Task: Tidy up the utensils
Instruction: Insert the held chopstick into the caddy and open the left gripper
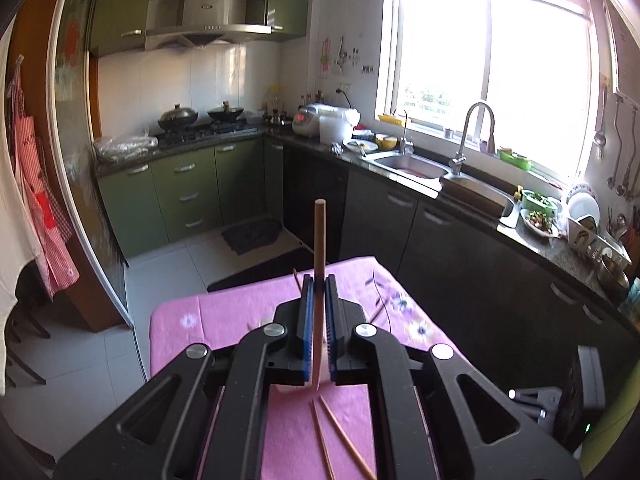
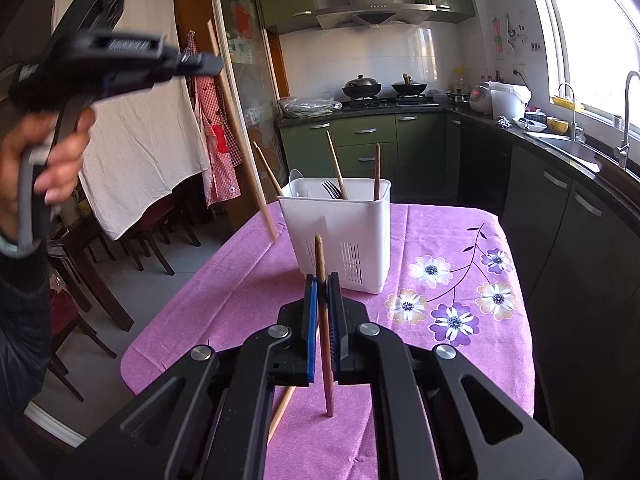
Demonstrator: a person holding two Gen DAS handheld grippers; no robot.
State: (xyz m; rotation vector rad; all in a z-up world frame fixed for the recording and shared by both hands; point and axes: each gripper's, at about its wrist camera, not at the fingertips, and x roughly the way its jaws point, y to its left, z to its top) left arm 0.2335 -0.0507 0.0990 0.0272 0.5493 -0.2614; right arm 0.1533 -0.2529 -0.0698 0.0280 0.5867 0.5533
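Both chopsticks (image 1: pixel 319 280) (image 2: pixel 322 320) upright in tongs

A white slotted utensil holder (image 2: pixel 340 236) stands upright far on the pink worktop, holding a fork (image 2: pixel 331 189) and three chopsticks. Two light chopsticks (image 1: pixel 336 440) lie near, crossing. A dark chopstick (image 2: pixel 325 320) and a pale one (image 1: pixel 319 280) stand upright, each clamped.

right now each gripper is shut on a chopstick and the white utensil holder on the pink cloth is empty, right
Not quite: the white utensil holder is not empty. The right wrist view shows a fork and chopsticks standing in it. The rest holds: the left gripper and right gripper are each shut on a chopstick, on the pink cloth.
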